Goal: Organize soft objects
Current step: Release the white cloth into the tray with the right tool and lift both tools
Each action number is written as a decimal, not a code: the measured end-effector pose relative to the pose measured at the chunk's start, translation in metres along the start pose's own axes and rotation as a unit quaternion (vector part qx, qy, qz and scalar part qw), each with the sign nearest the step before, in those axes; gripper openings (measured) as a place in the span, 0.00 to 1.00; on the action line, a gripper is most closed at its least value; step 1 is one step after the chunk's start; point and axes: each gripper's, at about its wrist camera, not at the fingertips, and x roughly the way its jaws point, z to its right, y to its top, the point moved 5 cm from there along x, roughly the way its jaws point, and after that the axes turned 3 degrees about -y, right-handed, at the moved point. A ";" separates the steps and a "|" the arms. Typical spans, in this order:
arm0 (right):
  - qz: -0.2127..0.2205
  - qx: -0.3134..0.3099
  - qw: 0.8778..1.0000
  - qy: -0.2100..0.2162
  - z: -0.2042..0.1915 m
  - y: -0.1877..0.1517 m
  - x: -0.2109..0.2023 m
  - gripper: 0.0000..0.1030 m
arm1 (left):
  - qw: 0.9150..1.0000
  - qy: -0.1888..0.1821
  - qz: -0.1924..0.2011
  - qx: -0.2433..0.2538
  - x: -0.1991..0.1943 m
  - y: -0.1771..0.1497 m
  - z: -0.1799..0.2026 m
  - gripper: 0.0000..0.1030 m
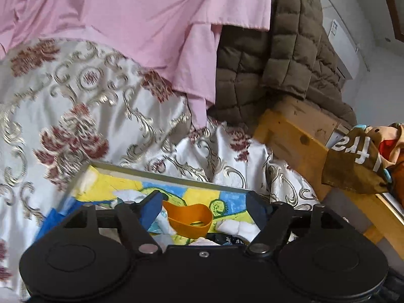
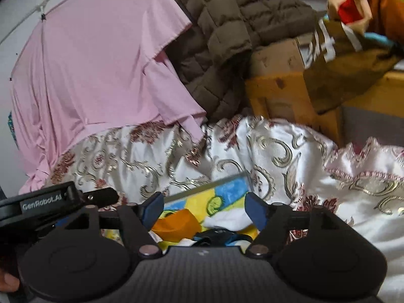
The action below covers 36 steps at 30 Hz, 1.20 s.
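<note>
Soft things, an orange band (image 1: 190, 221) and white cloth (image 2: 227, 217), lay on a painted tray (image 1: 121, 184) at the lower centre, between both claws. Left claw (image 1: 204, 209) and right claw (image 2: 204, 208) stood wide, gripping nothing. Patterned bedding (image 1: 83, 106), a pink sheet (image 1: 141, 17) and a brown quilted jacket (image 1: 272, 60) lay beyond.

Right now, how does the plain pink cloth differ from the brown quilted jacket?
The plain pink cloth is thin, smooth and unpatterned; the brown quilted jacket is thick, puffy and stitched into squares. The pink cloth spreads wide, while the jacket lies bunched against the wooden frame. Both rest above the floral satin bedcover.
</note>
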 end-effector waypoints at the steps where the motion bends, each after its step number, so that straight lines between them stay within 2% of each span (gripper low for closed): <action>1: 0.005 -0.004 1.000 0.002 -0.004 0.003 -0.008 0.78 | 1.000 0.001 0.004 0.003 -0.010 0.002 0.001 0.75; 10: 0.044 -0.053 0.997 0.017 -0.040 0.023 -0.088 0.90 | 0.998 0.015 0.056 0.012 -0.103 0.012 0.010 0.91; 17: 0.076 -0.064 0.995 0.023 -0.056 0.027 -0.158 0.97 | 0.995 0.028 0.092 0.007 -0.180 0.005 0.010 0.97; 25: 0.072 -0.090 0.993 0.014 -0.060 0.002 -0.219 0.99 | 0.992 0.031 0.117 0.023 -0.262 -0.029 0.018 0.99; 36: 0.062 -0.122 0.990 0.018 -0.072 -0.042 -0.278 0.99 | 0.991 0.033 0.120 0.046 -0.322 -0.076 0.036 0.99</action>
